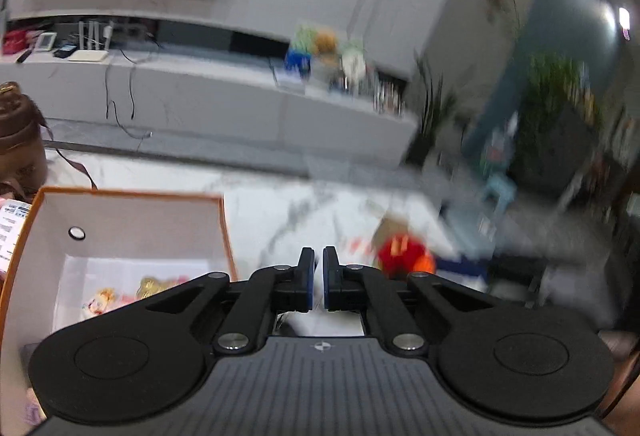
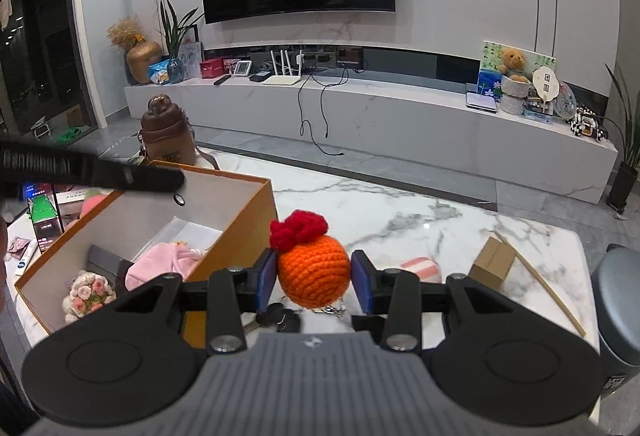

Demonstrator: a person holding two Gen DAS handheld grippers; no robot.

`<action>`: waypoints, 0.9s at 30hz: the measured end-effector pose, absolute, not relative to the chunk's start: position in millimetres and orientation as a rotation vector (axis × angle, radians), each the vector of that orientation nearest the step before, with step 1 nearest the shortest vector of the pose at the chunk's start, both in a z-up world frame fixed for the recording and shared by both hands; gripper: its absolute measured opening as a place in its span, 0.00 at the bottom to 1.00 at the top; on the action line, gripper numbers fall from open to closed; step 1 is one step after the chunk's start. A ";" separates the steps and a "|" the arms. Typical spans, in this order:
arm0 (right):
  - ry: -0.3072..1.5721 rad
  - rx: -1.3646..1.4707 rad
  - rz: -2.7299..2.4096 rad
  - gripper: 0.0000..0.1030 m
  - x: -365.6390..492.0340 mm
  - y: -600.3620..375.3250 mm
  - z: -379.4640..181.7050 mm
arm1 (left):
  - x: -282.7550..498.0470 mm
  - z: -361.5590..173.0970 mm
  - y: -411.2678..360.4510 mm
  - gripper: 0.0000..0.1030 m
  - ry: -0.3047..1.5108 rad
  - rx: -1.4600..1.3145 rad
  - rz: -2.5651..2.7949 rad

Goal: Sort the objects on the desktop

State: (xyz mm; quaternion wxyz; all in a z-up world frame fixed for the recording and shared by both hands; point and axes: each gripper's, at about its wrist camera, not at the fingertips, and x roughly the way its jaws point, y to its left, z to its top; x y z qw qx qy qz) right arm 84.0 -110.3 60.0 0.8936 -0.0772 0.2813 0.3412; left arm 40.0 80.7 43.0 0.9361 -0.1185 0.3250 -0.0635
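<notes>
An orange crocheted ball with a red top (image 2: 313, 268) sits between the pads of my right gripper (image 2: 314, 278), which is shut on it just right of the orange cardboard box (image 2: 256, 211). A key ring and dark keys (image 2: 280, 316) hang under the ball. The box holds a pink cloth (image 2: 164, 264) and a small flower bouquet (image 2: 88, 294). My left gripper (image 1: 319, 282) is shut and empty, just right of the box (image 1: 120, 220). The blurred ball shows ahead of it in the left wrist view (image 1: 404, 256).
On the marble table (image 2: 400, 215) lie a small cardboard carton (image 2: 494, 262), a wooden stick (image 2: 540, 280) and a pink striped object (image 2: 422, 268). A brown bottle (image 2: 166, 133) stands behind the box. A grey cylinder (image 2: 618, 308) is at right. A phone (image 2: 42, 220) lies left.
</notes>
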 end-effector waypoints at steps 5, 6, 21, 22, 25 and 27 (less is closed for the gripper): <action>0.603 -0.163 0.669 0.41 89.7 -121.0 49.3 | 61.2 8.2 50.3 0.28 0.797 -0.144 -0.106; 0.607 -0.160 0.661 0.41 91.6 -125.7 47.8 | 62.9 2.6 46.7 0.32 0.809 -0.155 -0.098; 0.675 -0.043 0.612 0.41 125.4 -212.7 22.6 | 87.4 -71.2 -33.8 0.86 0.677 -0.032 0.277; 0.679 -0.035 0.610 0.41 127.7 -218.0 20.7 | 88.1 -74.9 -36.4 0.85 0.678 -0.024 0.283; 0.689 -0.013 0.604 0.41 133.1 -230.5 15.4 | 84.4 -86.6 -54.4 0.85 0.654 0.089 0.307; 0.697 -0.003 0.603 0.41 135.6 -236.0 12.2 | 88.3 -97.0 -56.8 0.85 0.685 0.113 0.310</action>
